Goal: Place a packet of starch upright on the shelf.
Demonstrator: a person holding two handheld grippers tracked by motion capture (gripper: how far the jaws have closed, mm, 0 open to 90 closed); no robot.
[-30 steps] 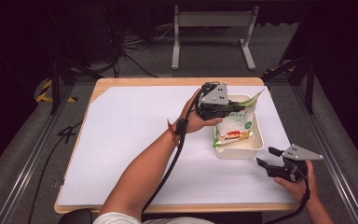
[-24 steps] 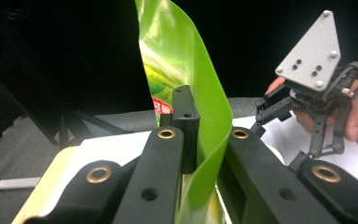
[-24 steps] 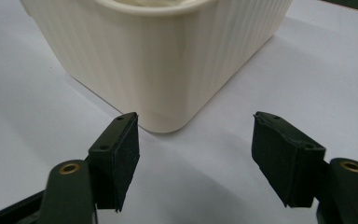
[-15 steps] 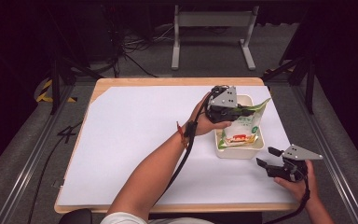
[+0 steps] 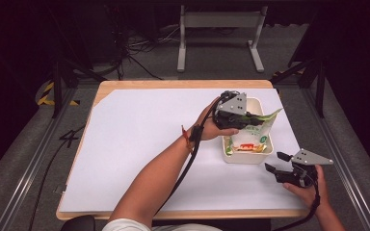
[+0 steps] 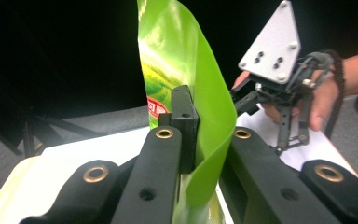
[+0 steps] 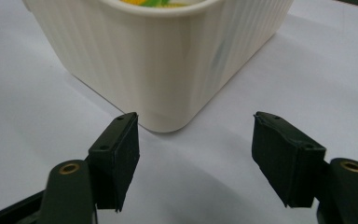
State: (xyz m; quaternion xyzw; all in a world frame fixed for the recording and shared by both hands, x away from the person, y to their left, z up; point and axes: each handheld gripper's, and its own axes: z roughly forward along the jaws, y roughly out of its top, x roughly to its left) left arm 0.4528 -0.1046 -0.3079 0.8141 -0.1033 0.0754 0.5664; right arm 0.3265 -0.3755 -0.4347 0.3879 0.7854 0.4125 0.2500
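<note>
A green snack bag (image 5: 256, 135) stands tilted inside a cream ribbed bin (image 5: 248, 158) on the right side of the table. My left gripper (image 5: 253, 118) hovers over the bin's left rim, shut on the bag's upper edge. In the left gripper view the jaws pinch the folded green film of the bag (image 6: 168, 51) at the left gripper (image 6: 200, 135). My right gripper (image 5: 275, 162) rests near the table's front right corner, open and holding nothing. In the right gripper view the right gripper (image 7: 196, 158) faces the bin's corner (image 7: 168, 60), a short way off.
White paper (image 5: 144, 144) covers the wooden table, with bare room left of the bin. The left forearm (image 5: 159, 183) crosses the table's front middle. A metal stand (image 5: 219, 43) and cables lie on the floor beyond the far edge.
My left gripper has moved a little to the right and down with the bag, which now sits deeper in the bin. The right gripper has not moved.
</note>
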